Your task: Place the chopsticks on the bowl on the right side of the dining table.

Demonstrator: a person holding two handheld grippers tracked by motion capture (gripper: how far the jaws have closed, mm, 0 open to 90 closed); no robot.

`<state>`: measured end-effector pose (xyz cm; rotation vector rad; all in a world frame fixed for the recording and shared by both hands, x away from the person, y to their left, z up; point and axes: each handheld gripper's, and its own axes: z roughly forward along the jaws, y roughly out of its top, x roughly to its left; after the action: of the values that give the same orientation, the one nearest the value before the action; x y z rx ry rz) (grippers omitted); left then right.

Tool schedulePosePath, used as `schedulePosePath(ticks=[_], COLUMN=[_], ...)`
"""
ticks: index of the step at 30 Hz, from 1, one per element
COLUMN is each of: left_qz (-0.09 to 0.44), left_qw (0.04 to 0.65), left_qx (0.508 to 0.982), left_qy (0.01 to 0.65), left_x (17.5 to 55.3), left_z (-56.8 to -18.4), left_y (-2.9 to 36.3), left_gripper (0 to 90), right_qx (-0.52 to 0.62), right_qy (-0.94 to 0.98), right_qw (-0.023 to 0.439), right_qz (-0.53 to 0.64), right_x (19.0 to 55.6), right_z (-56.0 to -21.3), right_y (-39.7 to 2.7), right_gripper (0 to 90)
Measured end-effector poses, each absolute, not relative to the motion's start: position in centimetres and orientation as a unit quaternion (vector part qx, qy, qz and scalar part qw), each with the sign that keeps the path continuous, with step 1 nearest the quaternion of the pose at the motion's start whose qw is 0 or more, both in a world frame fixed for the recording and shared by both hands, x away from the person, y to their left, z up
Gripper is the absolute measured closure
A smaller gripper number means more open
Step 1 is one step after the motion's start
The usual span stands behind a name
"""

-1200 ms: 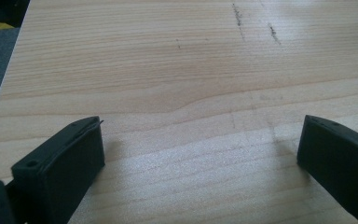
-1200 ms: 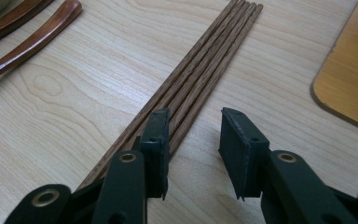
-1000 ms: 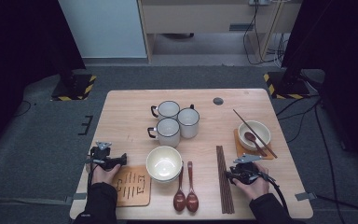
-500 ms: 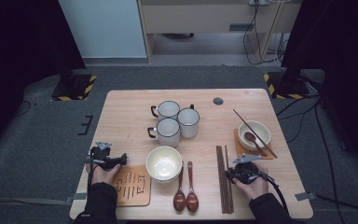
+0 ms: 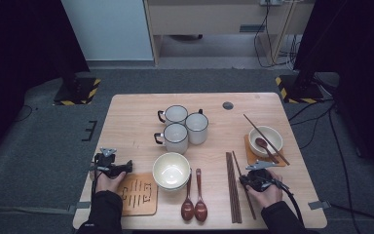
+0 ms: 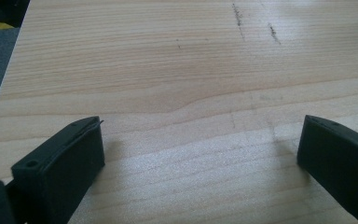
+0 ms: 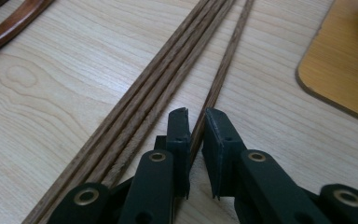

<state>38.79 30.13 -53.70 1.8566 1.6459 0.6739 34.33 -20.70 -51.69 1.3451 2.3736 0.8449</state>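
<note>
Chopstick (image 7: 223,70), a single dark wooden one lying apart from the rest, runs straight away from the right gripper (image 7: 195,122) and passes between its 2 black jaws. Those jaws have just been closing and now stand narrow around the stick; a thin gap shows on the right-hand side, so whether the pads already press on the wood is hard to tell. The stick's near end is hidden under the gripper body, and its far end is cut off at the top of the right gripper view. Just to the left of the jaws lies a tight bundle of chopsticks (image 7: 158,93), also cut off at both ends. A tan coaster (image 7: 340,79) sits ahead and to the right, cropped by the frame edge. From above, the right gripper (image 5: 259,176) is mostly covered by the hand, so the jaws themselves are too small to read there.

The left gripper (image 6: 200,140) has its jaws spread wide over bare table (image 6: 168,70), with nothing between them. From above it (image 5: 111,165) rests just beside a wooden trivet (image 5: 137,194).
</note>
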Motion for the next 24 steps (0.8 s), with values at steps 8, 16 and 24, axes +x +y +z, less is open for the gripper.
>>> schedulePosePath(ticks=[8,16,24], left_qz=[0.251,0.251,0.251], left_qw=[0.281,0.281,0.282], left_qx=[0.693,0.693,0.693], left_qy=[0.614,0.614,0.614], left_x=[38.8,38.8,38.8], left_z=[-53.7,-53.7,-53.7], left_y=[30.1,30.1,30.1], left_gripper=[0.0,0.0,0.0], right_qx=[0.477,0.486,0.485], right_qy=[0.818,0.813,0.815], right_qw=[0.146,0.152,0.158], right_qz=[0.287,0.283,0.274], right_x=[34.4,34.4,34.6], right_z=[-51.6,-51.6,-51.5], right_y=[-21.2,-21.5,-22.1], right_gripper=[82.9,84.2,84.7])
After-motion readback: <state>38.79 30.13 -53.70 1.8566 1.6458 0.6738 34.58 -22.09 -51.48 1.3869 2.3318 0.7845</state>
